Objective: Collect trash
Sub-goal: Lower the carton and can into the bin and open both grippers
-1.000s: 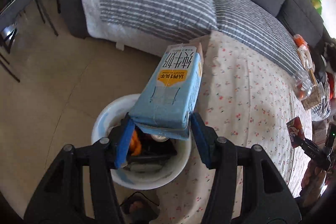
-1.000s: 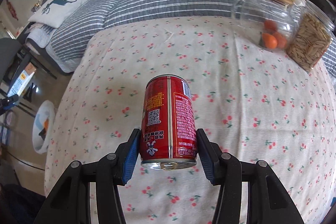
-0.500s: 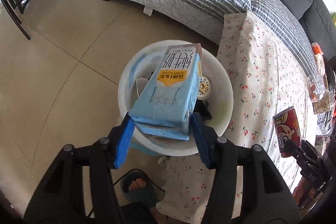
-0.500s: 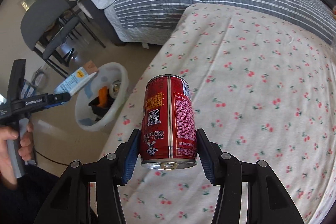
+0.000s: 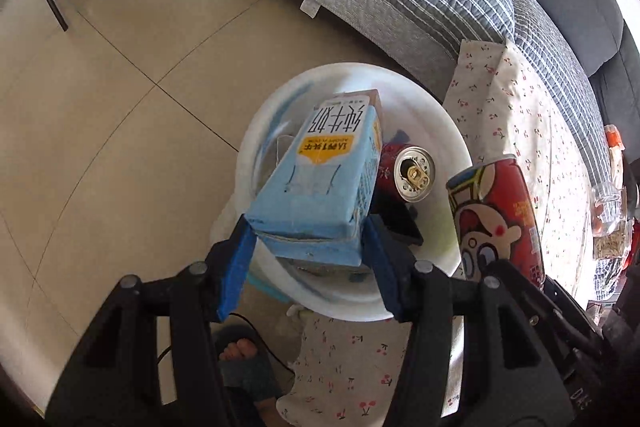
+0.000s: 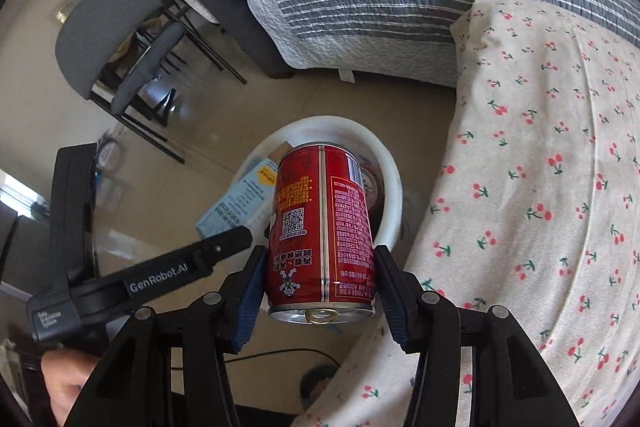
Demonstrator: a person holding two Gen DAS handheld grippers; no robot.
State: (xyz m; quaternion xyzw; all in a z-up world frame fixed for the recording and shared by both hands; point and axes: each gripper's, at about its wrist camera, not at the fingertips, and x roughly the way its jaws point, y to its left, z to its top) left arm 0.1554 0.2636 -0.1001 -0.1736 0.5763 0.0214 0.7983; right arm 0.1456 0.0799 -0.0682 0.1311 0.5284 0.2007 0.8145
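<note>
Above floor-standing bin; carton, can gripped.

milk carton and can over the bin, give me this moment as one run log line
left gripper: shut on milk carton over white bin | right gripper: shut on red can near bin | neither dropped yet

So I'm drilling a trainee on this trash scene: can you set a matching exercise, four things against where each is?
Things:
1. milk carton
2. red can
3. open can
4. white bin

Places:
A. lying inside the bin
B. on the floor beside the cherry-print cloth
C. in the right hand-held gripper
D. in the left hand-held gripper

Pairs: 1-D, 2-C, 3-A, 4-B
</note>
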